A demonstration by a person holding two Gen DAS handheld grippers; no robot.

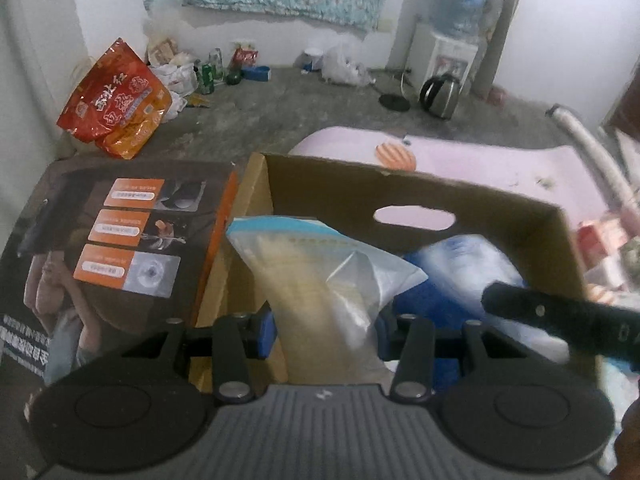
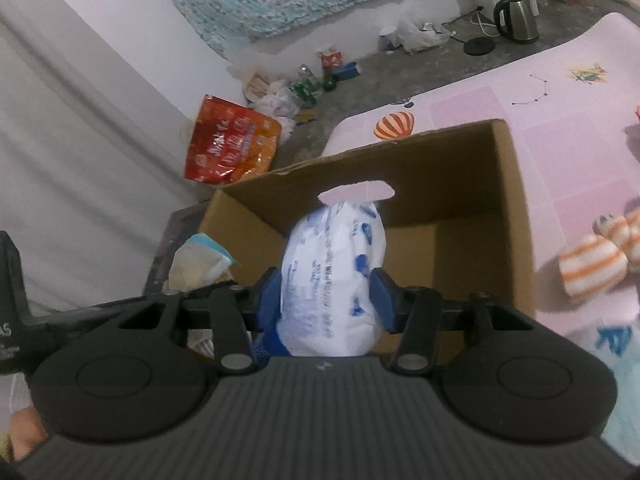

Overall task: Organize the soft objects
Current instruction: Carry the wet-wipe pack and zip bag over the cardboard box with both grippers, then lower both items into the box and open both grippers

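An open cardboard box (image 1: 420, 192) with a handle slot stands on a pink mat; it also shows in the right wrist view (image 2: 512, 200). My left gripper (image 1: 326, 332) is shut on a clear plastic bag of pale yellow stuff (image 1: 320, 280) and holds it inside the box. My right gripper (image 2: 326, 296) is shut on a white and blue soft pack (image 2: 336, 264) and holds it over the box's inside. That pack shows in the left wrist view (image 1: 460, 272), with the right gripper's black body (image 1: 560, 320) beside it. The yellow bag shows at the left in the right wrist view (image 2: 200, 260).
A dark printed box flap (image 1: 120, 248) lies left of the box. Orange-striped knitted items (image 2: 596, 260) lie on the pink mat (image 2: 560, 100) at the right. A red snack bag (image 1: 116, 104), bottles, a kettle (image 1: 440, 94) and a water dispenser (image 1: 448, 40) stand on the floor behind.
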